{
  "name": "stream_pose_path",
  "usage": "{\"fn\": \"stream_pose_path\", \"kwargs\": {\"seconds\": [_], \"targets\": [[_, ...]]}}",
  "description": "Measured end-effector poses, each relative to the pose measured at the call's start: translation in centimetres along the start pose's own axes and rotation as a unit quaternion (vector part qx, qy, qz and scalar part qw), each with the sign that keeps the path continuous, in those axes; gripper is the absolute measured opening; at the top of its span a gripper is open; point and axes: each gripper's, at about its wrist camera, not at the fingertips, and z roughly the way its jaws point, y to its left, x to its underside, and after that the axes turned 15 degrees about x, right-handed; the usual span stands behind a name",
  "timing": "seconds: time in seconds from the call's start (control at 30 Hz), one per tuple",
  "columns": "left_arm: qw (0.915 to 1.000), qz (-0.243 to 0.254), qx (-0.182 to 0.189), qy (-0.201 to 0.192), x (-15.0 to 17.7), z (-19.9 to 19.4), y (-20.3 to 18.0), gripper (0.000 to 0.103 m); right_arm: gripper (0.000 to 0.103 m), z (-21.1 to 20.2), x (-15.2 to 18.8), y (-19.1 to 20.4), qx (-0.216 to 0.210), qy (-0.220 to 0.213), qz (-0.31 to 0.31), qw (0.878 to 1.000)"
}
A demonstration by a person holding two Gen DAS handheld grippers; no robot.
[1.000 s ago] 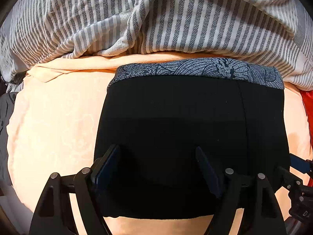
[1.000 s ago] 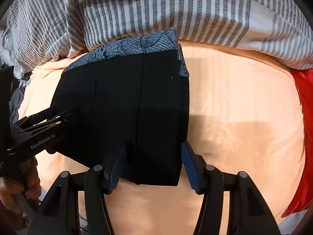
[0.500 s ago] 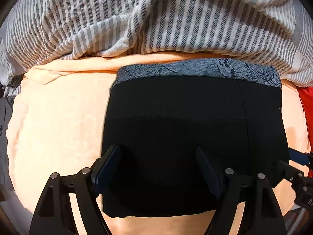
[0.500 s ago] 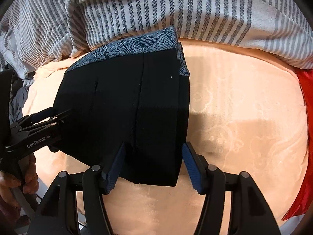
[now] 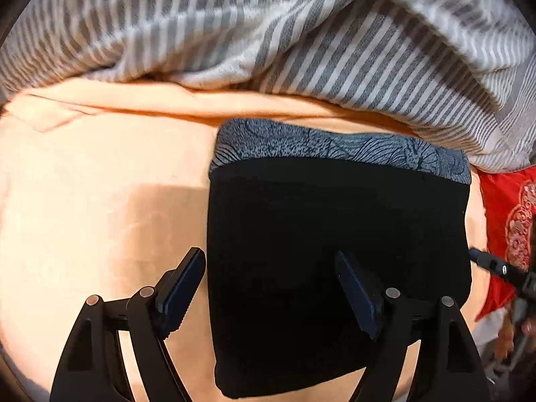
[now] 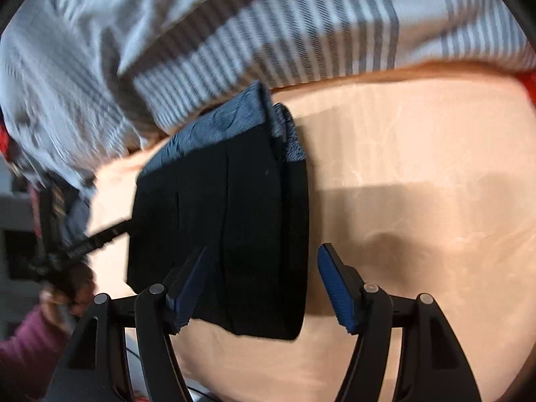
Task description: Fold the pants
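Black pants [image 5: 335,268] folded into compact rectangle on peach sheet [image 5: 83,217], below striped blanket [image 5: 268,33]; left gripper [image 5: 274,294] and right gripper [image 6: 261,291] jaws spread wide, gripping nothing

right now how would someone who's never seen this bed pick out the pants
Find the peach bedsheet below the grey striped duvet. On it lies a flat black folded rectangle, the pants. Only it is black, with a blue-grey patterned band along its far edge, unlike the red cloth beside it.
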Motion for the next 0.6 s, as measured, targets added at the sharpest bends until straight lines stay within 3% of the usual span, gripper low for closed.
{"fn": "stream_pose_path", "kwargs": {"seconds": [0.17, 0.47, 0.6], "targets": [[0.9989, 0.017, 0.029, 0.032, -0.4, 1.0, 1.3, 0.081, 0.075, 2.3, -1.4, -1.5, -0.051, 0.020, 0.007, 0.998], [0.9931, -0.012, 0.103, 0.054, -1.6, 2.2, 5.2, 0.081, 0.076, 5.3, -1.7, -3.1, -0.129, 0.047, 0.001, 0.991], [0.9908, -0.016, 0.120, 0.060, -1.8, 1.8, 6.5, 0.081, 0.077, 5.9, -1.9, -3.0, -0.153, 0.049, -0.008, 0.987]]}}
